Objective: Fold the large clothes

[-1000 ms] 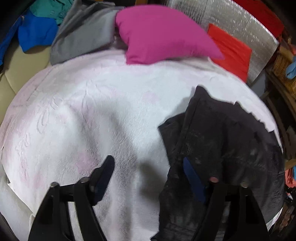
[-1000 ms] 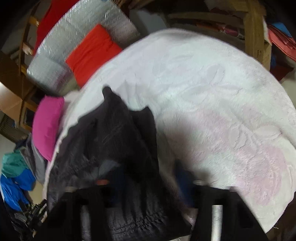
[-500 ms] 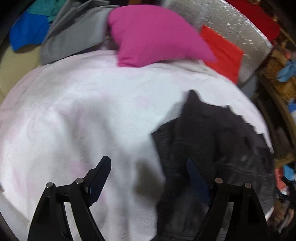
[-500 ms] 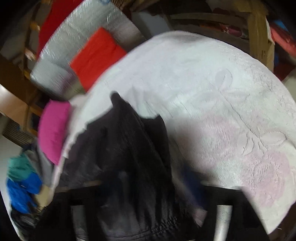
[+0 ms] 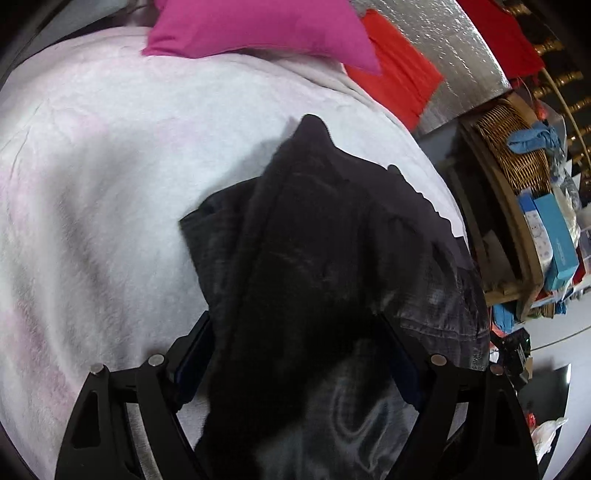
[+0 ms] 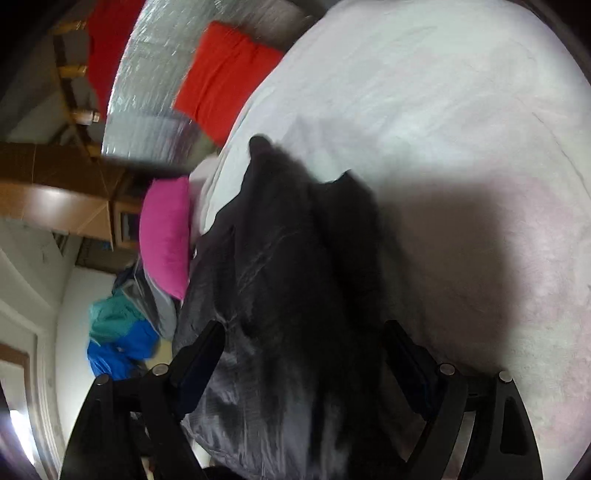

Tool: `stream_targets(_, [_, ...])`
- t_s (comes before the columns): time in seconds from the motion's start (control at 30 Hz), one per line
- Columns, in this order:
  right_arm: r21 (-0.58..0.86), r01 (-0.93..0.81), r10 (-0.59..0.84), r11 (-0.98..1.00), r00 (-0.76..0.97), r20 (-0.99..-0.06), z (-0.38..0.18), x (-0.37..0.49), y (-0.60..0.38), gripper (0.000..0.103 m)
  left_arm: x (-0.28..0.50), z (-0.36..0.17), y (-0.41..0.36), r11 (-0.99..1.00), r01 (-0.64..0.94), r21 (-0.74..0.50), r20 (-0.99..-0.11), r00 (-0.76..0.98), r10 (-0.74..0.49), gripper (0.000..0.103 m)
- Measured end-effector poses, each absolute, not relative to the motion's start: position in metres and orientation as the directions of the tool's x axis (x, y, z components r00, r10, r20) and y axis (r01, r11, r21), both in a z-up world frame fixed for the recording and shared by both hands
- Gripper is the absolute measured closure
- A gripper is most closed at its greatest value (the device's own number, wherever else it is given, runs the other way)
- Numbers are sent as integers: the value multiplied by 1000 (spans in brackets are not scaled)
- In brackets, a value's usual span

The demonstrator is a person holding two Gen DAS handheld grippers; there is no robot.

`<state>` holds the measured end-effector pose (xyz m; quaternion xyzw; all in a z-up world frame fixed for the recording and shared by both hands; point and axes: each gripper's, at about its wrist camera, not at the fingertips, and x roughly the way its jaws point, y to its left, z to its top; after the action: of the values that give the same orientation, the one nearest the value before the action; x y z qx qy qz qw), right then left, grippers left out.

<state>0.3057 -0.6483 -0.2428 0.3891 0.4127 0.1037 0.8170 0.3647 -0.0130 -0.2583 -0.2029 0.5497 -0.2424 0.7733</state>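
Black garment (image 5: 332, 266) on bed (image 5: 92, 184) | both tools just spread, cloth between, unpinched | left tool (image 5: 295, 354); right tool (image 6: 303, 354) | blue box (image 5: 557, 236) at 3 o'clock, left view only, print unreadable

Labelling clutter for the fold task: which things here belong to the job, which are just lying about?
In play:
- crumpled black garment
- white textured bedspread under it
- left gripper, right gripper, both open

Lying about:
- magenta pillow
- red cloth
- silver foil mat
- wicker basket
- teal-and-blue clothes pile
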Motion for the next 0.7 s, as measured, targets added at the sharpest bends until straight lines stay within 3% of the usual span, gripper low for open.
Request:
stream_targets(0.1, [680,130,454,721,653,-606,-234,315,-628,17,368,-257,-22,783,163,-600,-731,284,-620,19])
stream_targets(0.17, [641,118,432,758,646,-629,-229,319,-615,50,368,-256,-27,775,163,-611,-718,299,-629,22])
stream_targets(0.2, [620,125,415,775,640,-647,-228,323,-607,58,369,-254,-29,784,164,-598,-723,312,-617,35])
stream_targets(0.23, [590,130,383,797,647,-660,-224,325,-601,61,370,-253,-30,799,163,-578,-732,329,-597,48])
stream_targets(0.33, [547,130,332,827,672,-662,-213,329,-594,69,378,-248,-27,808,145,-571,-727,367,-580,66])
stream_targets(0.4, [542,127,312,831,699,-644,-204,333,-591,72,385,-244,-23,789,132,-600,-700,392,-598,71])
stream_targets(0.6, [554,84,273,828,803,-530,-175,344,-580,74,390,-215,-19,803,162,-574,-655,498,-569,75])
stream_targets(0.7, [543,144,244,827,779,-578,-187,358,-578,74,398,-223,-14,850,127,-510,-695,522,-495,70])
